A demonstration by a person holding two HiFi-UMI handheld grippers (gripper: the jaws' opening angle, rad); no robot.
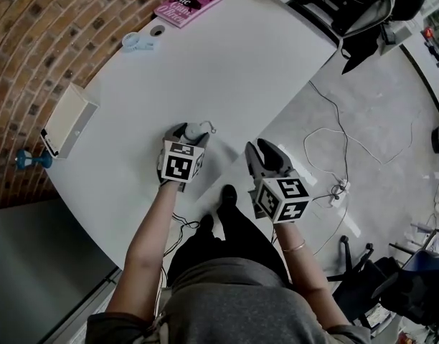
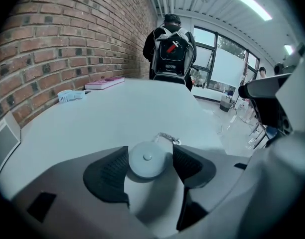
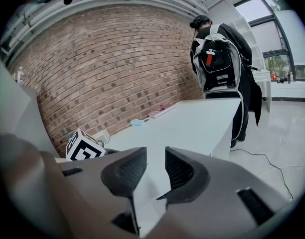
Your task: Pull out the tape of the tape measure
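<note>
A small round grey tape measure [image 1: 197, 130] [image 2: 147, 159] lies flat on the white table [image 1: 227, 70]. Its short chain and ring tab [image 2: 168, 138] point away from me. My left gripper [image 1: 191, 132] [image 2: 150, 164] is lowered around it with the jaws spread wide, one pad on each side of the case. A thin gap shows at the right pad. My right gripper [image 1: 261, 153] [image 3: 155, 171] hovers to the right, over the table's near edge. Its pads stand apart with nothing between them. No tape shows outside the case.
A pink book [image 1: 189, 4] [image 2: 105, 82] and a pale blue object [image 1: 137, 43] [image 2: 70, 95] lie at the far end of the table. A white box [image 1: 67, 119] sits by the brick wall. A person with a backpack [image 2: 171, 54] [image 3: 222, 59] stands beyond the table. Cables [image 1: 334, 149] run over the floor at the right.
</note>
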